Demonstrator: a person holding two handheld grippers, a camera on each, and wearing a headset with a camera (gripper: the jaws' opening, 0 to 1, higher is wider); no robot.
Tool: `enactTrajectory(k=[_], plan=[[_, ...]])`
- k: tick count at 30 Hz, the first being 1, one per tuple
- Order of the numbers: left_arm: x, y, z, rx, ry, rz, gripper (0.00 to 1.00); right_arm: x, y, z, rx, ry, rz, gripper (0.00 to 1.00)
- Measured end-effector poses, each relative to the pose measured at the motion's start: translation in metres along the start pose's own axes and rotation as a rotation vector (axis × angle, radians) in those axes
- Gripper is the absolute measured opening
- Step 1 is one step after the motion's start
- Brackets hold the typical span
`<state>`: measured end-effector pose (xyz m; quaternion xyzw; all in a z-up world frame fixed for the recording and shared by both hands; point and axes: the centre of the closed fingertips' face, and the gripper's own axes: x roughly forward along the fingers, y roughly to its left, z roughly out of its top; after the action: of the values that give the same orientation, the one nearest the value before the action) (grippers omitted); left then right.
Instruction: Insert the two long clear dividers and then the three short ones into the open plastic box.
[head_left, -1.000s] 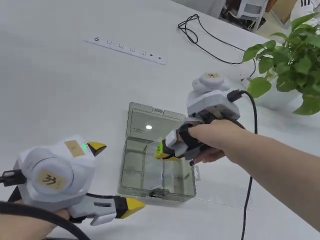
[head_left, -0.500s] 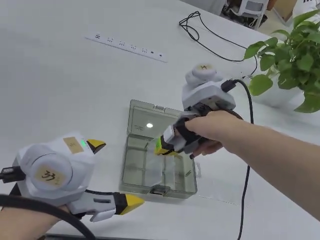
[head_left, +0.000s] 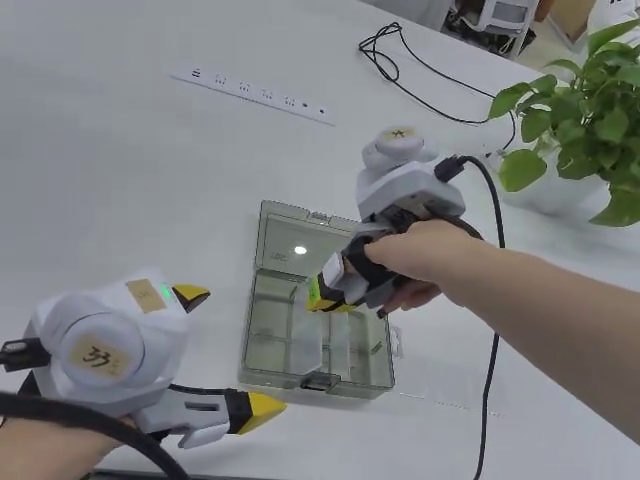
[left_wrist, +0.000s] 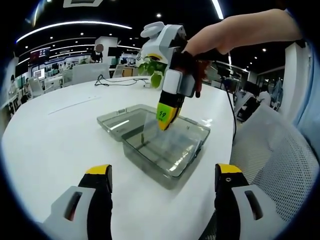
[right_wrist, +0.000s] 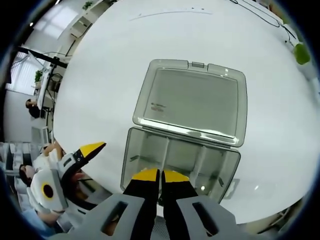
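Observation:
The open plastic box (head_left: 262, 352) lies on the white table with its lid (head_left: 290, 240) folded back flat. My right gripper (head_left: 318, 298) hangs tip-down over the box's middle, shut on a clear divider (left_wrist: 150, 125) whose lower edge reaches into the box. In the right gripper view the yellow tips (right_wrist: 160, 176) are pressed together above the box's compartments (right_wrist: 150, 150), and in the left gripper view the right gripper (left_wrist: 165, 117) points down. My left gripper (head_left: 225, 350) is held open to the left of the box, near the front edge, with nothing between its fingers (left_wrist: 97, 172).
A white power strip (head_left: 250, 95) lies at the back. A black cable (head_left: 420, 80) loops at the back right beside a potted plant (head_left: 580, 110). The right gripper's own cable (head_left: 495, 330) trails down along the box's right side. A mesh chair (left_wrist: 270, 150) stands past the table edge.
The right gripper has drifted slightly left and the divider sits a little lower in the box. The left gripper has barely moved and stays open.

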<state>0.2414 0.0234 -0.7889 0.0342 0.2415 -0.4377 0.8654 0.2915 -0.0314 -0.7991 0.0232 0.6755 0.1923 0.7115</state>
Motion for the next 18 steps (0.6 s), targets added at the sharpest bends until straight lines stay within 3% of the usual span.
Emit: enactTrajectory(k=[9,11,18], plan=[[0.0,0.0,0.002,0.005,0.001,-0.005,0.86,0.008,0.01,-0.003,-0.063,-0.011,-0.029,0.03],[0.0,-0.001,0.002,0.006,0.003,-0.006,0.85,0.01,0.01,-0.007,-0.104,-0.006,-0.055,0.04],[0.0,0.0,0.0,0.003,0.01,-0.004,0.85,0.016,0.011,-0.01,-0.136,-0.01,-0.076,0.04]])
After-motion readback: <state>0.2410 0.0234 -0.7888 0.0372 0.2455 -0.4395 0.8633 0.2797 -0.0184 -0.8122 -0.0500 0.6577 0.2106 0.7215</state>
